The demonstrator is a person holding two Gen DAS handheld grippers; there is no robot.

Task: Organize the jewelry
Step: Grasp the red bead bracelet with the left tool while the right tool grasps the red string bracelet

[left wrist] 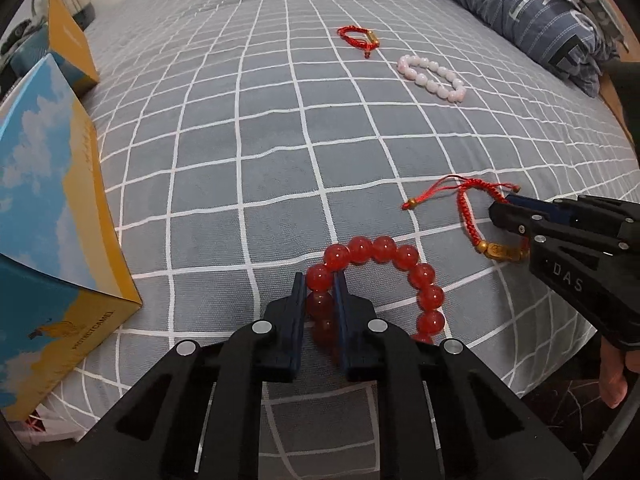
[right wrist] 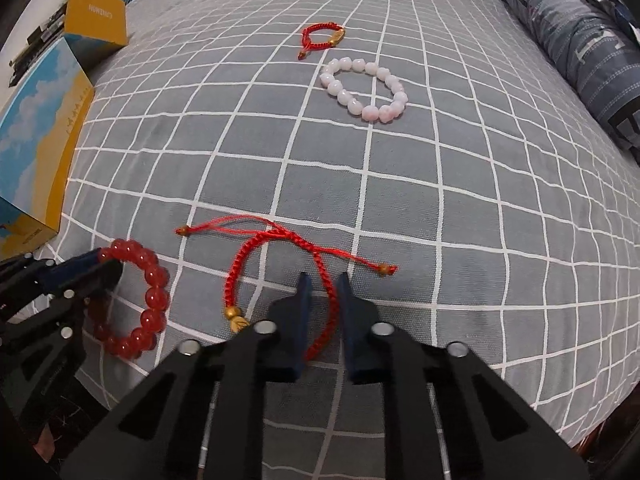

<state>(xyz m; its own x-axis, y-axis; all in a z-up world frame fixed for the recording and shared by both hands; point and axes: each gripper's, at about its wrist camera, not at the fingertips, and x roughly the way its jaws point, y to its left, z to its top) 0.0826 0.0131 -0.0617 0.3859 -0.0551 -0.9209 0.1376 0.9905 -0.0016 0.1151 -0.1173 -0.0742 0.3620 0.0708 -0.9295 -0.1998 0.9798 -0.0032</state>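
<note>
My left gripper (left wrist: 320, 280) is shut on the red bead bracelet (left wrist: 424, 276), with beads pinched between its fingers on the grey checked bedspread (left wrist: 240, 152). My right gripper (right wrist: 325, 280) straddles the braided band of a red cord bracelet with a gold charm (right wrist: 240, 264); its jaws stand slightly apart around the cord, which lies on the bed. That cord bracelet also shows in the left wrist view (left wrist: 466, 216). Farther back lie a pale pink bead bracelet (right wrist: 340, 94) and a second red cord bracelet (right wrist: 320, 36).
A blue and yellow box (left wrist: 48, 200) stands at the bed's left edge, with a yellow box (left wrist: 68, 40) behind it. A rolled blue quilt (right wrist: 580, 40) lies along the right side. The bed's near edge drops off just below both grippers.
</note>
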